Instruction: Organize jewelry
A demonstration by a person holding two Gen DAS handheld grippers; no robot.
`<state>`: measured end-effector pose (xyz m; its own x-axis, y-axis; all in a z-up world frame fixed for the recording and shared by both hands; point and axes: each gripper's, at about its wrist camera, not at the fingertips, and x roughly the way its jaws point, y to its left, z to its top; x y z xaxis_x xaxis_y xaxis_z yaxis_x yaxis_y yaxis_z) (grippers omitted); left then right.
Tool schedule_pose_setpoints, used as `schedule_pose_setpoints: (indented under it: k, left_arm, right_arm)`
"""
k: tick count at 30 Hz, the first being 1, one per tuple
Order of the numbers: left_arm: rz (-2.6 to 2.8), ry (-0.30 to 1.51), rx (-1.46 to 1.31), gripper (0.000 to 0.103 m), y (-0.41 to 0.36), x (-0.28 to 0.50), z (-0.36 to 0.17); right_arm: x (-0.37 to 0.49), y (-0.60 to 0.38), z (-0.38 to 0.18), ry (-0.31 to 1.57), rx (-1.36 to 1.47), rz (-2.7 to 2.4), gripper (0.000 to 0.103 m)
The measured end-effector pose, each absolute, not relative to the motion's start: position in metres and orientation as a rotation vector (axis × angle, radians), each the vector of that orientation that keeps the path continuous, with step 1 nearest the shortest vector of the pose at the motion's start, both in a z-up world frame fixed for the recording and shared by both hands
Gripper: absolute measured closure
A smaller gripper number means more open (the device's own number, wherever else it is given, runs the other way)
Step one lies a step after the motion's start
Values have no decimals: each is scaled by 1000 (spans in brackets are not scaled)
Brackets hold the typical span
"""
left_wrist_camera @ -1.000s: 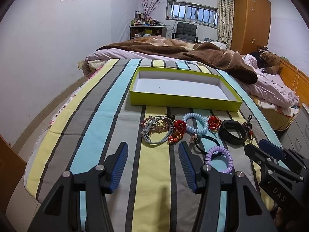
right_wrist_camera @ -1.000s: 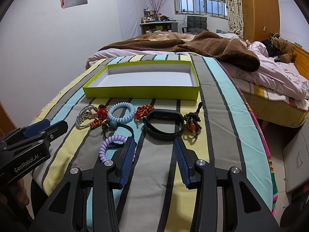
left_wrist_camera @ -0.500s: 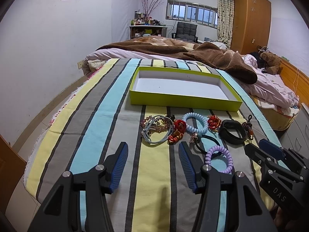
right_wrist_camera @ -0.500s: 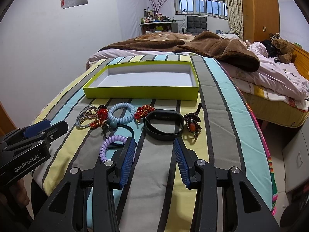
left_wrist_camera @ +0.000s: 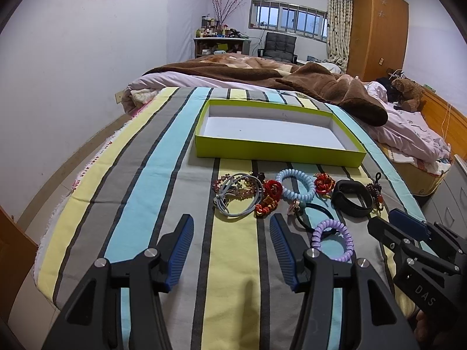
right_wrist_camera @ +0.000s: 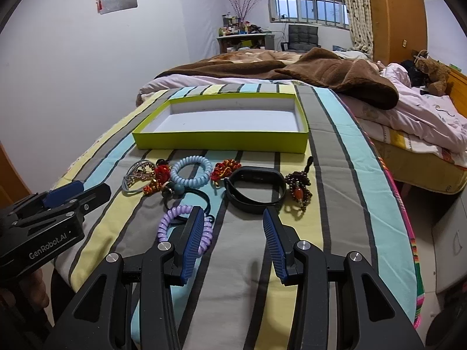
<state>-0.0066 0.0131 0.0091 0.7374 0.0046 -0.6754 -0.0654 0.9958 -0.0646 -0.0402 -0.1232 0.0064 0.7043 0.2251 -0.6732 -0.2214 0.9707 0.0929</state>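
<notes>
A row of jewelry lies on a striped cloth before an empty lime-green box (left_wrist_camera: 277,148) (right_wrist_camera: 221,143): a grey cord bracelet (left_wrist_camera: 238,195), red ornaments (left_wrist_camera: 270,195), a light-blue coil band (left_wrist_camera: 294,185) (right_wrist_camera: 191,170), a black band (left_wrist_camera: 351,198) (right_wrist_camera: 254,188), a brown bead string (right_wrist_camera: 297,183), a black hair tie (left_wrist_camera: 313,218) and a purple coil band (left_wrist_camera: 332,239) (right_wrist_camera: 175,224). My left gripper (left_wrist_camera: 230,224) is open and empty, just short of the grey bracelet. My right gripper (right_wrist_camera: 233,218) is open and empty, just short of the black band.
The striped cloth (left_wrist_camera: 146,175) covers a table that ends near both grippers. Behind the box a bed carries a brown blanket (left_wrist_camera: 292,78) and pink bedding (right_wrist_camera: 423,116). A white wall is to the left, a wooden wardrobe (left_wrist_camera: 376,26) at the back right.
</notes>
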Motion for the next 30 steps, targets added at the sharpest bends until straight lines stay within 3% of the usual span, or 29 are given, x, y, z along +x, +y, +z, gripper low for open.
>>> schedule_pose_setpoints:
  k: [25,26,28,30]
  left_arm:
    - [-3,804,-238,47,66,8,-8]
    - [-6,806,-243,47,67,9,-9]
    - [-12,813,-246,47,67,12,-10]
    - [-20,818,-236,47,65,15,-11]
  right_arm:
    - [-22,-101,-24,871,-25,351,60]
    - [-23,-100,-24,869,-29,352,61]
    - [-22,-100,-25,868,-32,344,83]
    - [-21,-102,-25,870,-31,346,84]
